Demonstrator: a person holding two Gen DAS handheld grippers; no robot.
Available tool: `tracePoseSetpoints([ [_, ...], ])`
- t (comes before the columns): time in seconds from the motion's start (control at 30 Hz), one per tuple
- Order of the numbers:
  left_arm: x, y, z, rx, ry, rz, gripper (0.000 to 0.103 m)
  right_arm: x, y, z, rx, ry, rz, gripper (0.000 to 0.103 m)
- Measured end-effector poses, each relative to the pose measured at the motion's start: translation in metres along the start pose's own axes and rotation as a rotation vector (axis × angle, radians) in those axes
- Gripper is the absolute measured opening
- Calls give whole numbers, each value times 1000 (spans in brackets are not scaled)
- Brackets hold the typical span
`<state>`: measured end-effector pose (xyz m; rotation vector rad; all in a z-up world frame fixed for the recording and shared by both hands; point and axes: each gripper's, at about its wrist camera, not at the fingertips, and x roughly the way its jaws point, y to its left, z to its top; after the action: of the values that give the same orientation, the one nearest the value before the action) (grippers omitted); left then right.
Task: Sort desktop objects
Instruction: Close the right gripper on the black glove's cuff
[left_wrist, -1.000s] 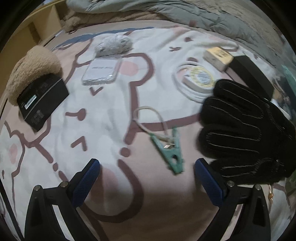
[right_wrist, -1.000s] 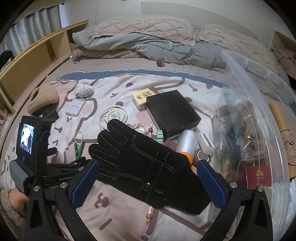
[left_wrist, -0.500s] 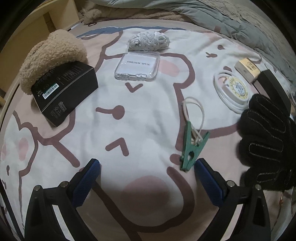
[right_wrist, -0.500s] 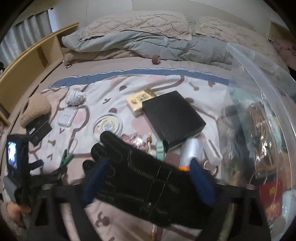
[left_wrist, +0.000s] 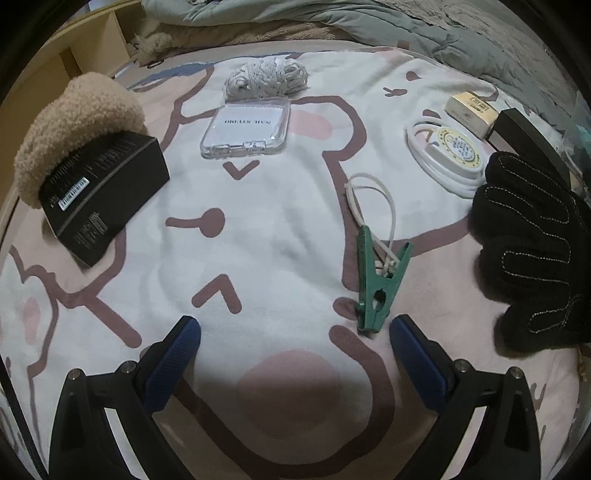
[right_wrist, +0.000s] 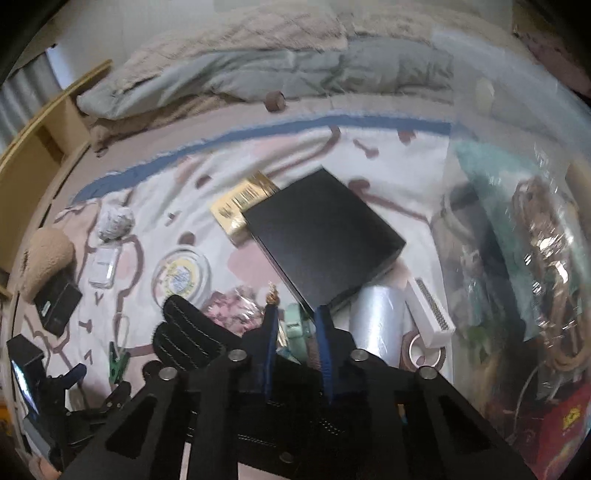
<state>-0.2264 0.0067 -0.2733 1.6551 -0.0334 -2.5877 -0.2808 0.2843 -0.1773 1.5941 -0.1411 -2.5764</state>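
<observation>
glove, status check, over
Right gripper jaws just closed, pinching the glove. Left gripper open, empty, hovering by the green clip. Nothing in the way.

Cartoon blanket carries glove, green clip.

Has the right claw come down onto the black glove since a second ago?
Yes. The right claw has dropped toward the black glove, its jaws just closing on the cuff; the black box now sits higher and nearer.
</observation>
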Motion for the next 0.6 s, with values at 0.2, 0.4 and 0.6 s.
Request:
tracePoseSetpoints([
  [0.2, -2, -1, -8, 12, -58, -18, 103, 22, -12, -8, 63, 96, -10, 18],
  [0.4, -1, -2, -9, 16, -69, -9, 103, 11, -5, -15, 3, 112, 2, 18],
  [0.6, 4, 2, -2, 8, -64, -21, 103, -13, -1, -26, -38, 114, 54, 18],
])
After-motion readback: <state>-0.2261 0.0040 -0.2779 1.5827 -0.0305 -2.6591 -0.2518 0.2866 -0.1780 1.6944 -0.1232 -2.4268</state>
